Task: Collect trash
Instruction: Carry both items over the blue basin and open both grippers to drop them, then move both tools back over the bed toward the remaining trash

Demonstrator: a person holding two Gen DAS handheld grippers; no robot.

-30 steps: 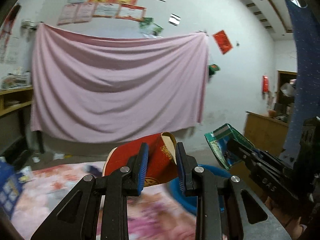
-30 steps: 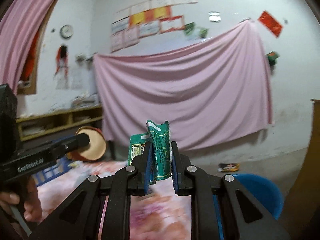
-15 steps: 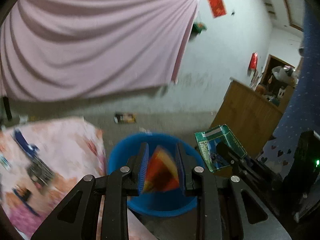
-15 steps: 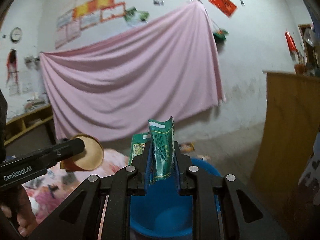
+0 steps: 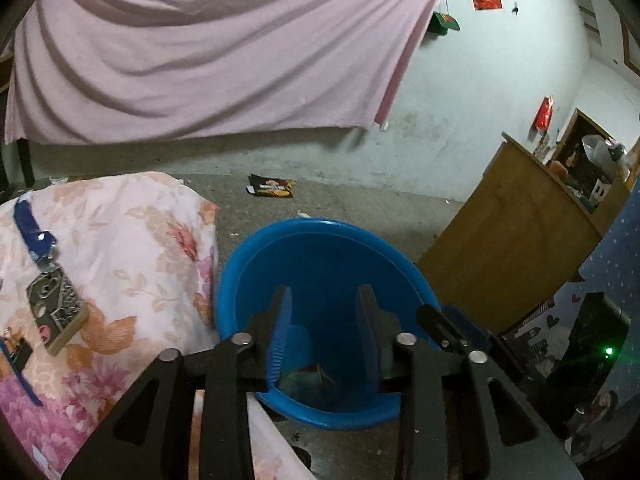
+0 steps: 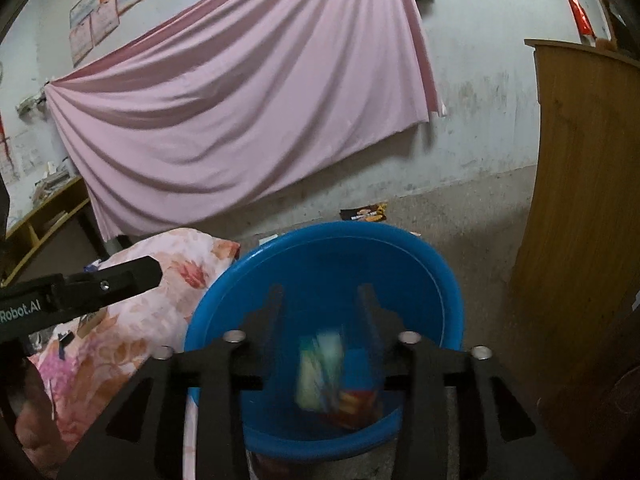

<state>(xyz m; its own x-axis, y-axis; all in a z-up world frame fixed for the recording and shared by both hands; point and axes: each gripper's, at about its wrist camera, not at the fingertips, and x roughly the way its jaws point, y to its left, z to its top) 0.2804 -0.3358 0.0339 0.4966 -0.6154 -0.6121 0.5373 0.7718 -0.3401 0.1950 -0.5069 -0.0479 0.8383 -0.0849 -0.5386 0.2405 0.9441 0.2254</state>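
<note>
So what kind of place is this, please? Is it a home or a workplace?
Most likely a lived-in room of a home, perhaps a bedroom. A floral quilt lies beside a blue basin, a pink sheet hangs across the wall, and a wooden cabinet stands at the side.

Both tools' jaws opening; red cup, green wrapper [image 6: 320,368] dropped into blue bin [image 6: 400,240].

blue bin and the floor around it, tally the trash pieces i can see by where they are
In the blue bin: 2, a green packet blurred as it drops, and a red cup
On the floor: 1, a dark snack wrapper
Total: 3
</note>
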